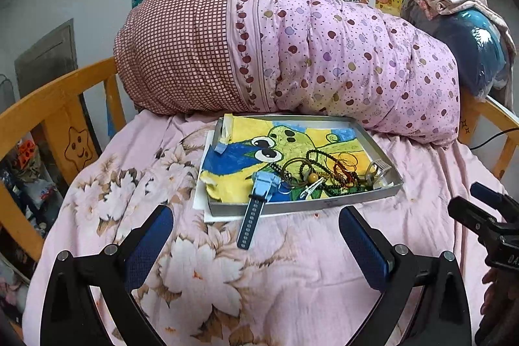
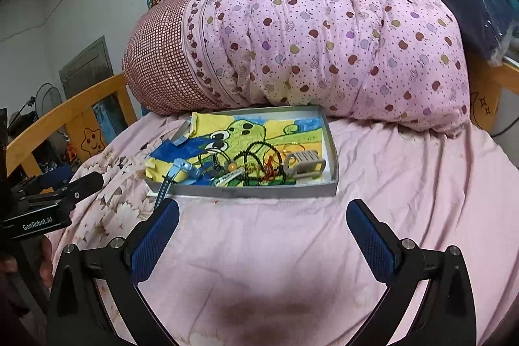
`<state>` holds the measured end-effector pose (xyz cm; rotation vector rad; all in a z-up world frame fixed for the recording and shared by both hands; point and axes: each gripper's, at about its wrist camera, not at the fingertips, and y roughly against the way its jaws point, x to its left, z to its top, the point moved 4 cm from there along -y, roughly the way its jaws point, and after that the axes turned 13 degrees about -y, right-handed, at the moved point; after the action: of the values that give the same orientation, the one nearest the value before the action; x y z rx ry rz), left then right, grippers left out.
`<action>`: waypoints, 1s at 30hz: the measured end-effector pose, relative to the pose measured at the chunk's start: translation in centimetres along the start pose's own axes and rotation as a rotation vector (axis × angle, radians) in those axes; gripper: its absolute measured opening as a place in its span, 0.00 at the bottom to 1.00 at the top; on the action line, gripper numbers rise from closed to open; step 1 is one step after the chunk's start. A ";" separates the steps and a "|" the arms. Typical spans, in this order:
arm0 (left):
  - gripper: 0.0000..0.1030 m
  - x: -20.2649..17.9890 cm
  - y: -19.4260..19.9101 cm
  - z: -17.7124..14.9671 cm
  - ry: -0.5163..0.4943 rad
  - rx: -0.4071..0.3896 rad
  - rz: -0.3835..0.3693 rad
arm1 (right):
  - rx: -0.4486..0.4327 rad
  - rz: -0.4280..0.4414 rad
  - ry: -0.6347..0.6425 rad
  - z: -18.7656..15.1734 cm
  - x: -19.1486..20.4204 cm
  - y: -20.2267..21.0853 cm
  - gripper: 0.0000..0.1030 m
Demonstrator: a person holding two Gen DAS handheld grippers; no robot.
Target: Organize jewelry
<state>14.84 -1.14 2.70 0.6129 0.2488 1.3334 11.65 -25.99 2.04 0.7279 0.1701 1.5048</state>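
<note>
Tray: shallow grey tray (image 1: 356,200) rests on the pink bedsheet (image 1: 292,265), just in front of the rolled quilt (image 1: 324,54); a child's drawing (image 1: 233,158) lines its floor
Jewelry: bead strands (image 1: 327,161), thin bangles (image 1: 348,161), a hair clip (image 1: 311,188) and a grey claw clip (image 2: 305,166) lie tangled in one heap at the tray's near right part
Watch: blue watch (image 1: 259,196) lies across the near rim, body inside, strap hanging out onto the sheet
Left gripper: left gripper (image 1: 256,229) hovers above the sheet just short of the tray, fingers spread wide, nothing between them
Right gripper: right gripper (image 2: 262,226) is likewise spread and empty, near the tray's front wall
Handling, beads: judged light, limp and slippery; strands overlap, so lifting one likely drags its neighbours; pinch a free loop at the heap's edge
Handling, bangles: judged thin and stiff; pinch across the rim
Handling, watch: judged flexible at the strap, rigid at the body; the overhanging strap is the clearest hold
Stage: heap fits either unsorted pieces or pieces gathered into the tray; cannot tell which
</note>
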 end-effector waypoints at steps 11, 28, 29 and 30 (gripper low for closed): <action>1.00 -0.3 3.1 -3.6 0.001 -0.015 0.032 | 0.016 -0.058 -0.036 -3.7 -1.2 2.6 0.98; 1.00 -0.5 2.4 -6.9 0.008 0.042 0.012 | 0.059 -0.081 -0.046 -5.8 -1.6 1.7 0.98; 1.00 -0.5 2.4 -7.0 0.012 0.043 0.011 | 0.059 -0.082 -0.045 -5.8 -1.6 1.7 0.98; 1.00 -0.4 2.3 -7.1 0.015 0.044 0.009 | 0.060 -0.082 -0.045 -5.8 -1.6 1.7 0.98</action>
<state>9.24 0.63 -1.87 0.6417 0.2887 1.3449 7.01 -25.71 -2.08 0.7930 0.2090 1.4090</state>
